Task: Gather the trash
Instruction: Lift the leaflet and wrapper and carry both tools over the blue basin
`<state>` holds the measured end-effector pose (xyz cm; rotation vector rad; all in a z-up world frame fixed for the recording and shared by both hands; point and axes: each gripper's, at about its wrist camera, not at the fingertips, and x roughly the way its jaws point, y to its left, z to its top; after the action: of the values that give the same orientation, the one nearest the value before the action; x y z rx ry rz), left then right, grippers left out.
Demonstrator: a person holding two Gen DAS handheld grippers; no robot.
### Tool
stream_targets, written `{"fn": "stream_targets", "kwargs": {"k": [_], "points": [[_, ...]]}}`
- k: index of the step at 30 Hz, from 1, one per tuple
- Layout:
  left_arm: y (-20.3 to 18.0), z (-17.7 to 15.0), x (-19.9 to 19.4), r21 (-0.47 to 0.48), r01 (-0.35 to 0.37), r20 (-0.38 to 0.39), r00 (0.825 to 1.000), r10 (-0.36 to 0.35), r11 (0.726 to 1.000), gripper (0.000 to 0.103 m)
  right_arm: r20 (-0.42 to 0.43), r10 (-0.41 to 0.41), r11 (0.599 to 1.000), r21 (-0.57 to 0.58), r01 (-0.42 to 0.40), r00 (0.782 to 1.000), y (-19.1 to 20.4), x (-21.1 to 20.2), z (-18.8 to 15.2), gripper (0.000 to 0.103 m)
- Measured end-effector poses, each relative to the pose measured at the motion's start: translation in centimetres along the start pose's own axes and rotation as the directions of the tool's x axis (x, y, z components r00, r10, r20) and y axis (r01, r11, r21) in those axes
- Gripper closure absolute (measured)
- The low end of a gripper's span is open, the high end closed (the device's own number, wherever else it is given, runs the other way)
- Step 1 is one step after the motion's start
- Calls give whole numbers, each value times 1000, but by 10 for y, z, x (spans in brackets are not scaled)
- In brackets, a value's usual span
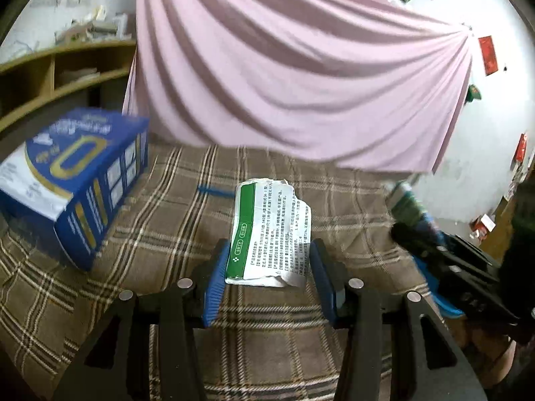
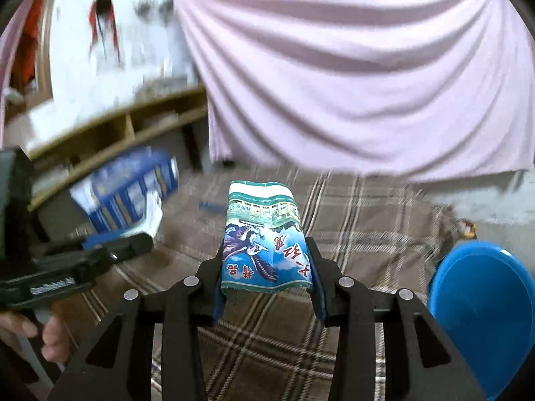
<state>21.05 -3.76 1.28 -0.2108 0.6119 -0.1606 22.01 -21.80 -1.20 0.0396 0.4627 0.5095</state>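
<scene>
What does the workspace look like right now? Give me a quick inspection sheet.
Surface: brown plaid blanket.
Job's things: crumpled white-and-green printed paper packet; blue-green pictured wrapper.
Clutter: blue-and-white carton, lying tilted on the blanket; small blue strip.
Tongs: left tongs shut on the paper packet; right tongs shut on the wrapper.
Cables: nothing seen.
Surroundings: pink draped cloth, wooden shelf, blue round plastic basin.

I count two crumpled packets, one white and green, one blue; one blue carton; one blue basin.
</scene>
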Motion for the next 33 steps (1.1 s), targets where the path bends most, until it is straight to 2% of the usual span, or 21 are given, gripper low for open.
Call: {"fn": "stream_targets", "kwargs": {"k": [4,9,12,17,21,24,27,33], "points": [[-19,9,-12,34,20,92,995,-23,999,61,168,-23,999,38,17,985,-11,-37,1,65],[-55,21,-25,112,63,199,976,-84,992,61,287,-136,991,24,135,948,-24,-74,-2,65],[-84,29,-31,174,92,247,960,-134,980,61,347,-180,984,60,169,921,-39,-96,-3,64],[-133,34,-35,287,134,305,926,-223,949,61,432,-279,960,102,261,858,-66,-130,-7,62],[-165,33,-26,355,166,311,907,-284,920,61,439,-343,939,149,309,831,-91,-146,-13,62],[-188,28,-17,396,187,292,903,-316,899,61,421,-377,926,177,332,825,-109,-151,-19,62],[-210,24,-5,421,211,251,907,-337,882,61,385,-398,916,207,342,832,-127,-152,-26,62],[-249,18,30,457,231,117,941,-316,859,61,282,-407,901,282,330,869,-165,-148,-36,58]]}}
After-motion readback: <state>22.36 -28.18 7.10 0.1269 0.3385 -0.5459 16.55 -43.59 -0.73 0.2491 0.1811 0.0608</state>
